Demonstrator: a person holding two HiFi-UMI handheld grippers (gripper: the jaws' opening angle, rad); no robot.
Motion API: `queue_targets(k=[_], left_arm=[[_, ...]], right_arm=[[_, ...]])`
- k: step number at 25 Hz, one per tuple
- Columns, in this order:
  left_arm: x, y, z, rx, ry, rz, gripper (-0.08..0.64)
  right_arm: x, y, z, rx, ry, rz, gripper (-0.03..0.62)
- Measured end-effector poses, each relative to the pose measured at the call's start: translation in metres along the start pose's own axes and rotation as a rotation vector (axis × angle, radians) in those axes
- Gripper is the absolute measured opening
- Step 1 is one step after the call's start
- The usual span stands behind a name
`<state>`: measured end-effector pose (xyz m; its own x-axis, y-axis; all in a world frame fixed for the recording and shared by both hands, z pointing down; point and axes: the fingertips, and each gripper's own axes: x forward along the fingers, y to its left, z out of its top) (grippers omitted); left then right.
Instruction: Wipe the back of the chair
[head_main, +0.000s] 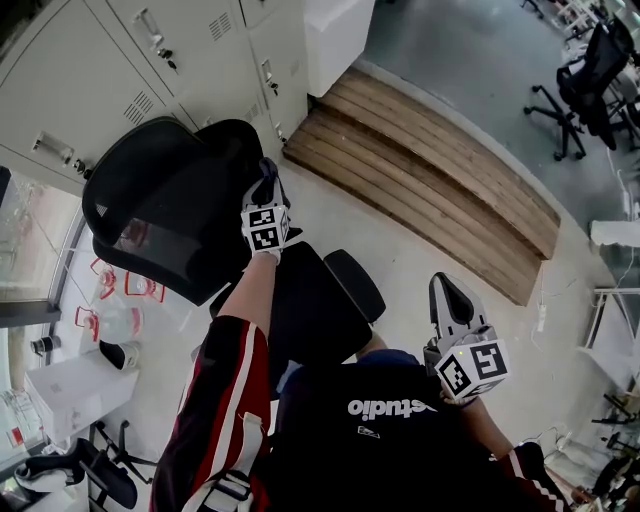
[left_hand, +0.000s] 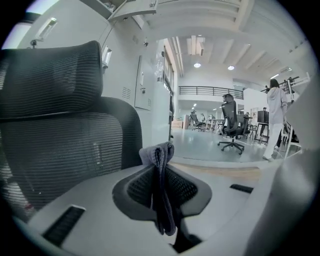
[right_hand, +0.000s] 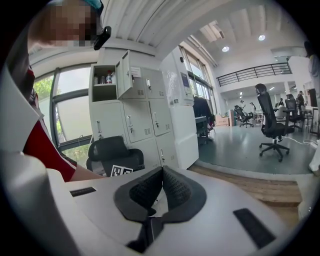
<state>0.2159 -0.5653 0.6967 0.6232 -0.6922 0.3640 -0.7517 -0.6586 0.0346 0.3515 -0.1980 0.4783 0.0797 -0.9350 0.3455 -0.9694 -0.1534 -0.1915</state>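
Now my left gripper (head_main: 267, 185) is pinching a small grey folded cloth (left_hand: 161, 180) between its two pads. The cloth stands up out of the jaws and hangs down a little in front of them. The black mesh office chair (head_main: 170, 215) is at about ten o'clock from me in the head view, before the white metal lockers (head_main: 120, 70), and my left gripper is at the three o'clock edge of its back. In the left gripper view the mesh backrest (left_hand: 60, 155) fills the nine o'clock side, very near to the cloth, but I cannot tell if they touch. My right gripper (right_hand: 161, 172) is pressed together on nothing, low at four o'clock, well apart from the chair.

I judge the cloth is soft and light, so it can slip out if I rub hard. The mesh will probably give under pressure and the chair may swivel, so gentle strokes seem right, perhaps with a hold on the stiff frame edge.
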Motion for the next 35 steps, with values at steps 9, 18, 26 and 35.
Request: queue_targets(k=[9, 18, 26, 35], left_arm=[[-0.062, 0.017, 0.008, -0.02, -0.042, 0.008, 0.06], [-0.179, 0.109, -0.024, -0.032, -0.043, 0.141, 0.06], [-0.283, 0.203, -0.07, -0.092, -0.029, 0.314, 0.06], [-0.358, 0.267, -0.124, -0.148, 0.006, 0.435, 0.061]], right_arm=[[0.001, 0.049, 0.003, -0.015, -0.022, 0.102, 0.005], [0.011, 0.14, -0.003, -0.053, -0.008, 0.265, 0.005], [0.019, 0.22, -0.014, -0.107, 0.007, 0.407, 0.005], [0.025, 0.28, -0.033, -0.14, 0.045, 0.483, 0.005]])
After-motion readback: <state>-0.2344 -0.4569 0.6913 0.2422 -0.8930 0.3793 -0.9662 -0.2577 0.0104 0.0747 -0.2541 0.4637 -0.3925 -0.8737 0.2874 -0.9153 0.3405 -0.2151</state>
